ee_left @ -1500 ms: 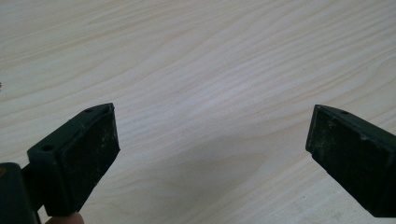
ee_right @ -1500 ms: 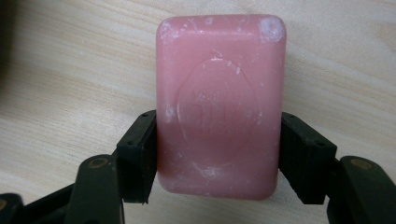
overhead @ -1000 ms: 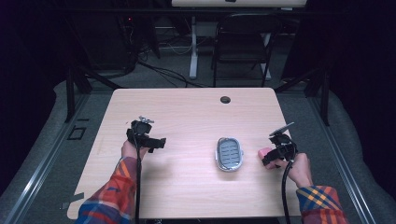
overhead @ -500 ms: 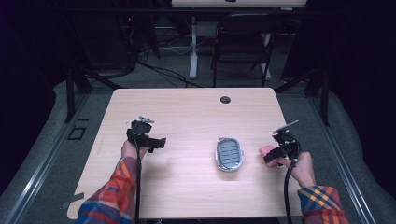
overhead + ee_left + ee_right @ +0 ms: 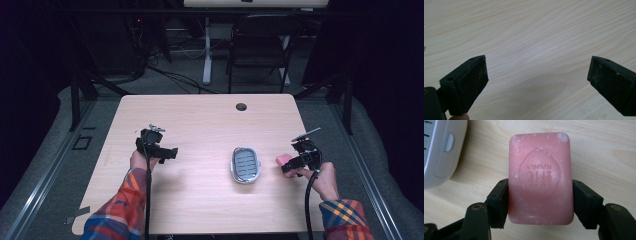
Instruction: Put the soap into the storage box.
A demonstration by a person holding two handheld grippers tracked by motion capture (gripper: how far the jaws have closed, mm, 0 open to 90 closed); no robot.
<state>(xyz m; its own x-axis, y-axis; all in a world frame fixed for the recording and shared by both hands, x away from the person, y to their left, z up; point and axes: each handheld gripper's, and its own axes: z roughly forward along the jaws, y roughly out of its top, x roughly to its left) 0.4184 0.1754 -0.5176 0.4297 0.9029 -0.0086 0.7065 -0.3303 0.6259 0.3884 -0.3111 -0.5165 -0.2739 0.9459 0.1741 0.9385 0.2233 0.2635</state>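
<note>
Right gripper (image 5: pixel 289 164), black two-jaw tool held in the person's right hand near the right edge of the pale wood-grain table (image 5: pixel 200 120); its jaws are clamped on a pink rectangular bar of soap (image 5: pixel 540 178) with rounded corners, one pad on each long side. In the right gripper view the pads grip the near half of the bar, the far half stands clear of them, and an oval stamp with raised lettering faces the camera. From the high view the pink bar (image 5: pixel 283 160) pokes out of the jaws toward table centre, just beside the grey oval soap dish with a slatted insert (image 5: pixel 245 165), not touching it; whether the bar rests on the wood or sits just off it, cannot tell. A corner of that dish (image 5: pixel 439 152) shows at the upper left of the right gripper view. Left gripper (image 5: pixel 172 153), same black make, held in the left hand over the left half of the table, well apart from dish and soap; jaws stand wide apart, with bare wood between them (image 5: pixel 536 75). Small dark round hole (image 5: pixel 241 106) near the far table edge. Plaid sleeves on both forearms.
</note>
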